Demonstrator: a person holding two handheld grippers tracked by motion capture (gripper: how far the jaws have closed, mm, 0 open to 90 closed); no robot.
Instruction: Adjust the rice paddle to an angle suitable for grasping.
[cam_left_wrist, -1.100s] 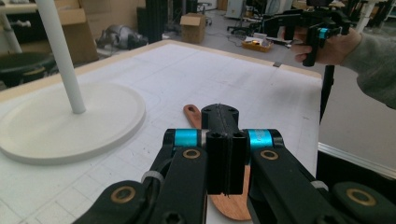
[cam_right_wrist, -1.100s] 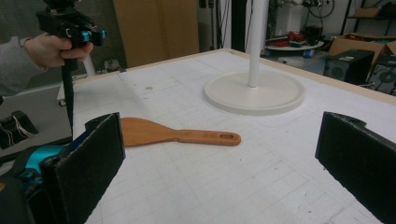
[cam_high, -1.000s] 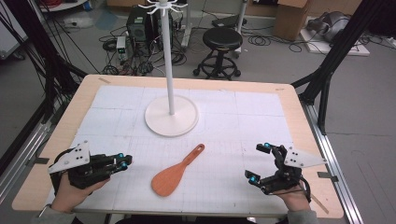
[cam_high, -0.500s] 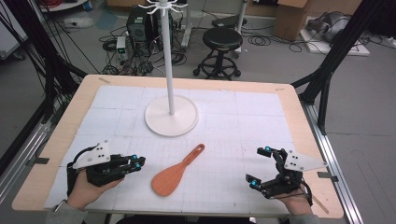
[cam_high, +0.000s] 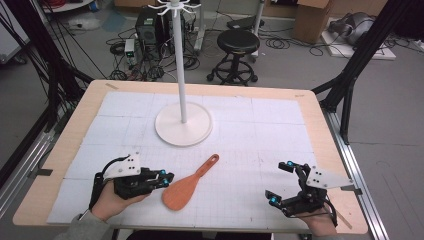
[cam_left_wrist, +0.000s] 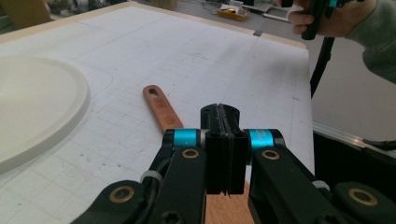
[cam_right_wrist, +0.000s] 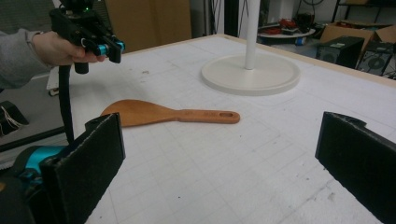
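A wooden rice paddle (cam_high: 186, 188) lies flat on the white mat near the table's front, its handle pointing away to the right. My left gripper (cam_high: 167, 178) is shut with nothing between its jaws, its tips at the paddle blade's left edge. In the left gripper view the pressed-together jaws (cam_left_wrist: 219, 114) hover over the blade, and the handle (cam_left_wrist: 159, 105) runs on ahead. My right gripper (cam_high: 279, 184) stands open and empty at the front right, well apart from the paddle. Its view looks between its wide jaws (cam_right_wrist: 224, 128) at the paddle (cam_right_wrist: 154, 113) and the left gripper (cam_right_wrist: 109, 46) beyond.
A white pole stand with a round base (cam_high: 183, 125) rises from the middle of the mat, behind the paddle; the base (cam_right_wrist: 252, 72) shows again in the right gripper view. The wooden table edge (cam_high: 65, 145) frames the mat. A stool, cables and boxes sit on the floor beyond.
My left gripper has moved to the right and slightly lower, from the front left up to the paddle's blade. The right gripper and the paddle have stayed put.
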